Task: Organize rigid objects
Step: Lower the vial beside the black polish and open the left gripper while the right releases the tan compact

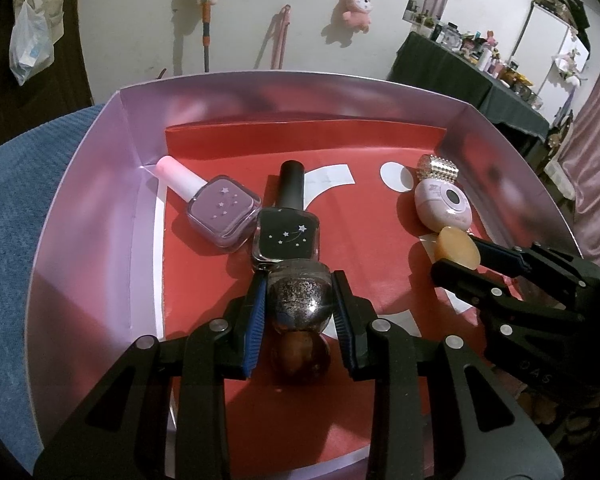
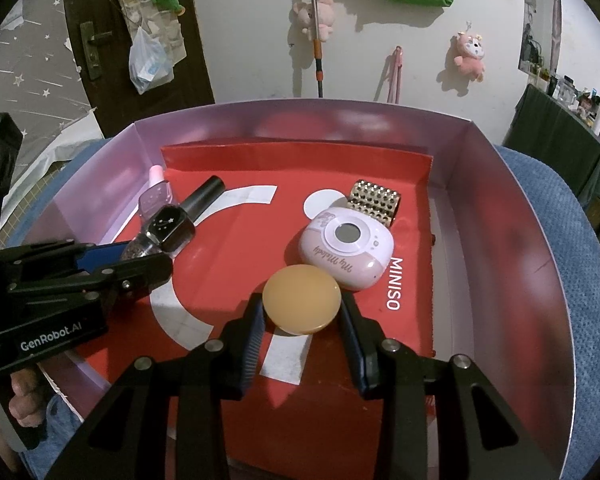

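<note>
Glitter nail polish bottle lies on the red liner of the pink box, touching the black bottle, left gripper jaws clamped on it; right gripper jaws closed against the amber disc, just beside the pink case.

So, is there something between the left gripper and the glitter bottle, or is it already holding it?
Nothing stands between them. The left gripper is shut on the glitter bottle, both pads touching its sides. Just ahead, the black polish bottle touches the glitter bottle's front, so pushing it further forward is blocked.
</note>
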A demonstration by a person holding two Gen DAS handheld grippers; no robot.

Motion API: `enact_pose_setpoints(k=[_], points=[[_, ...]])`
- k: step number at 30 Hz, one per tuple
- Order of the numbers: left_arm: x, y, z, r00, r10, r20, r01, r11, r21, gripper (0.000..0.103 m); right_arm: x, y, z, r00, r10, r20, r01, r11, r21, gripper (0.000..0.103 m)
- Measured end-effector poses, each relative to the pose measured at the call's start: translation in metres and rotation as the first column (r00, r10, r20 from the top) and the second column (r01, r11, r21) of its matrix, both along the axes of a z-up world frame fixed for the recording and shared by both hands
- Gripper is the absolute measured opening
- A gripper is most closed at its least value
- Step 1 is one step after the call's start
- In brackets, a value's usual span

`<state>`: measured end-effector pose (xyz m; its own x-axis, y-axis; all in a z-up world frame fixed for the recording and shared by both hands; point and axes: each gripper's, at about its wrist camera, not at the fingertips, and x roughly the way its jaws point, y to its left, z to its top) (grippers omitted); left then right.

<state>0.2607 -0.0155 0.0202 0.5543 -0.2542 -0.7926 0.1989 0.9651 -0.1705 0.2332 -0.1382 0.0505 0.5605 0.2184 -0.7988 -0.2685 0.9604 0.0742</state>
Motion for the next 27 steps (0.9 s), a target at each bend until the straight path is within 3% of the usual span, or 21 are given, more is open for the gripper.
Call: enact_pose_setpoints(k=[27], points=[[-0.019,-0.009,0.015,0.999,0.007,0.052,-0.010,0.998,0.060,0.030,-0.010,-0.002,0.007,1.000,0.006,0.013,-0.006,1.000,0.027,0.048]])
